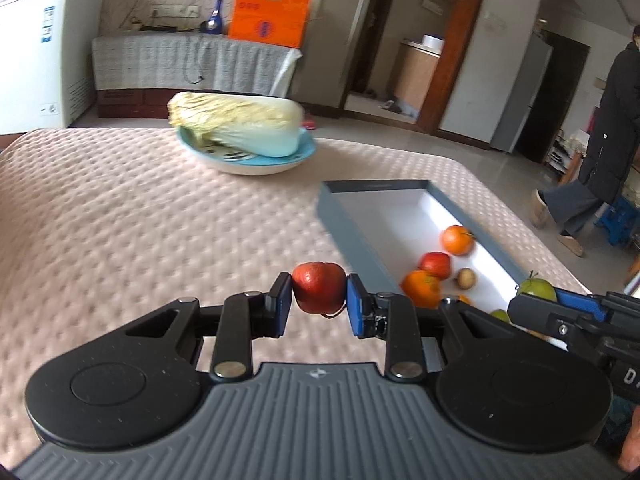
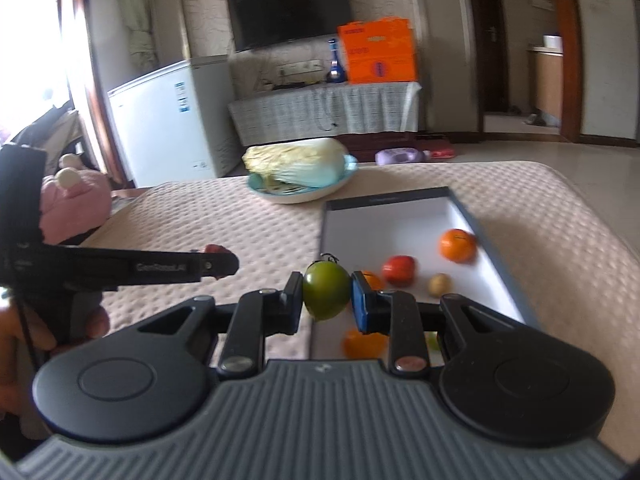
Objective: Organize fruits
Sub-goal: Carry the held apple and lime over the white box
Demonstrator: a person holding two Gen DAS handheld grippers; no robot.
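Observation:
My left gripper (image 1: 319,298) is shut on a red apple (image 1: 319,286), held above the pink quilted tablecloth just left of the grey box (image 1: 352,236). My right gripper (image 2: 326,298) is shut on a green fruit (image 2: 326,288) over the near left wall of the same grey box (image 2: 466,210). Inside the box lie an orange (image 1: 457,239), a red fruit (image 1: 435,264), a small brown fruit (image 1: 466,278) and a nearer orange (image 1: 421,288). The right gripper with its green fruit (image 1: 537,289) shows at the right edge of the left wrist view. The left gripper's side (image 2: 160,266) crosses the right wrist view.
A blue-rimmed plate (image 1: 304,156) with a napa cabbage (image 1: 236,122) stands at the table's far side. A person in a dark coat (image 1: 608,128) stands to the right of the table. A white freezer (image 1: 36,52) and a covered cabinet with an orange bag (image 1: 270,10) lie beyond.

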